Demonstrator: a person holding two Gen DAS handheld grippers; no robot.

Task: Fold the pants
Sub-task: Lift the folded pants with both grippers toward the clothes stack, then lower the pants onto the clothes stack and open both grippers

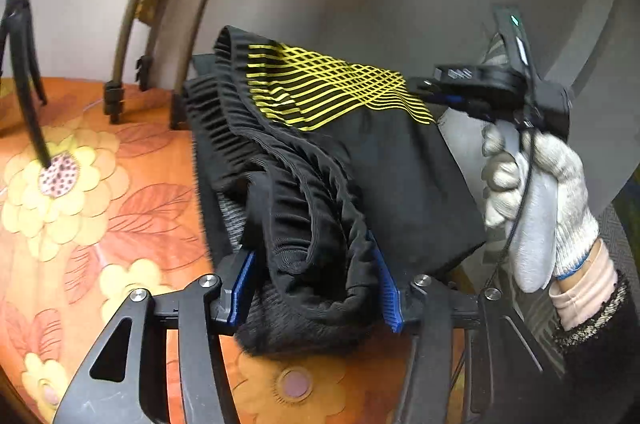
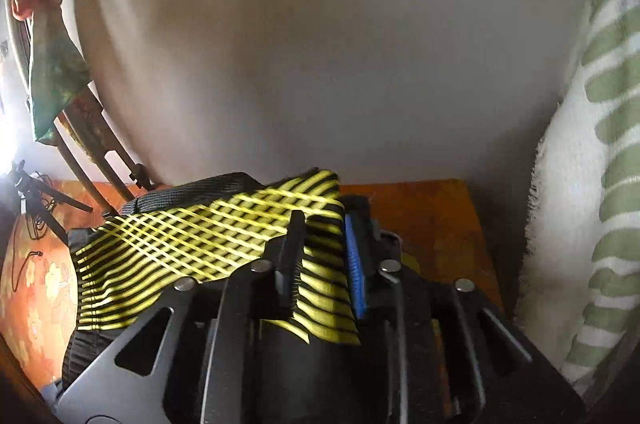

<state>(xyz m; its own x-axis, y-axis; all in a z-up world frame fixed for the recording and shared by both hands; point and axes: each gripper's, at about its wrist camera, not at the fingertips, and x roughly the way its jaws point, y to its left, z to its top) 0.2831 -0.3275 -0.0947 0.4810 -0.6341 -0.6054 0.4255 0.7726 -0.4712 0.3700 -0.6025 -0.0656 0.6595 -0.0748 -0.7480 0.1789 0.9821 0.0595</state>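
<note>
Black pants (image 1: 320, 159) with yellow line pattern, bunched in folded heap on orange floral cloth (image 1: 100, 207). Left gripper (image 1: 314, 288) parted; waistband lies between blue pads (image 1: 242, 288), not seen pressed. Right gripper (image 2: 320, 256) held by gloved hand (image 1: 536, 191); patterned fabric between jaws, pad contact cannot be told. Tripod (image 1: 24, 63) at left.

Home, floral tablecloth (image 1: 120, 207), hanging towel (image 2: 592, 159)

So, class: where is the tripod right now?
In the left wrist view the tripod stands at the far left on the orange floral cloth, left of the black pants.
</note>
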